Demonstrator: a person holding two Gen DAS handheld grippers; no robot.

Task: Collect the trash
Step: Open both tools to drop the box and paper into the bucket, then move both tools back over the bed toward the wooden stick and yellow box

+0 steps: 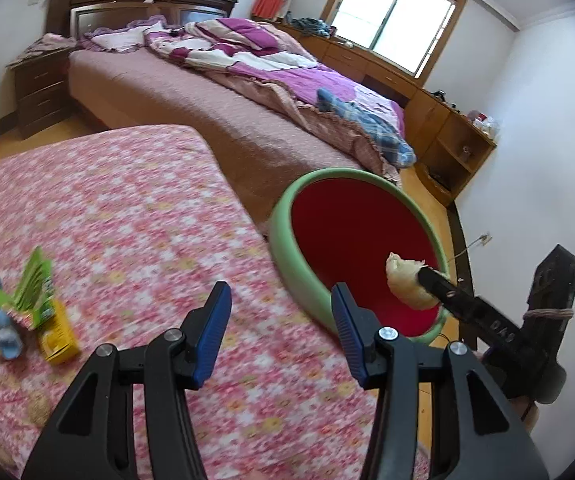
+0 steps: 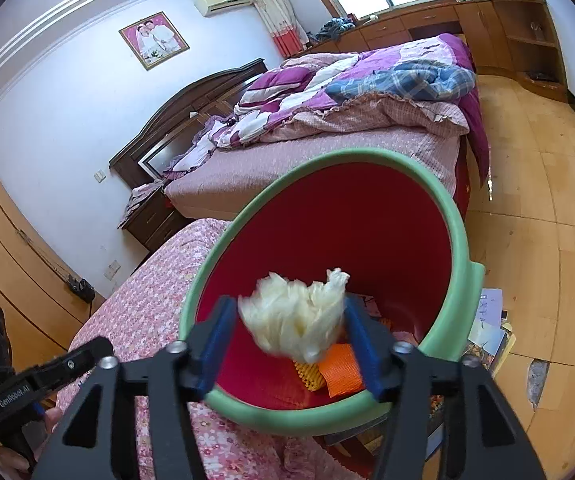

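A green-rimmed bin with a red inside point(image 2: 463, 240) stands beside the pink flowered table point(image 1: 127, 220); it also shows in the left wrist view point(image 1: 283, 248). My right gripper point(image 2: 293, 320) is shut on a crumpled pale-yellow wad point(image 2: 295, 316) and holds it over the bin's mouth; the wad shows in the left wrist view point(image 1: 405, 284) too. Orange and yellow scraps point(image 2: 339, 372) lie in the bin. My left gripper point(image 1: 283, 316) is open and empty above the table's edge. A green wrapper point(image 1: 35, 284), a yellow box point(image 1: 59, 336) and a blue bottle point(image 1: 3, 328) lie on the table at left.
A bed point(image 1: 207, 92) with purple bedding stands behind the table. A wooden nightstand point(image 1: 39, 88) is at the left, wooden cabinets point(image 1: 447, 120) at the right. Papers point(image 2: 487, 328) lie on the wooden floor by the bin.
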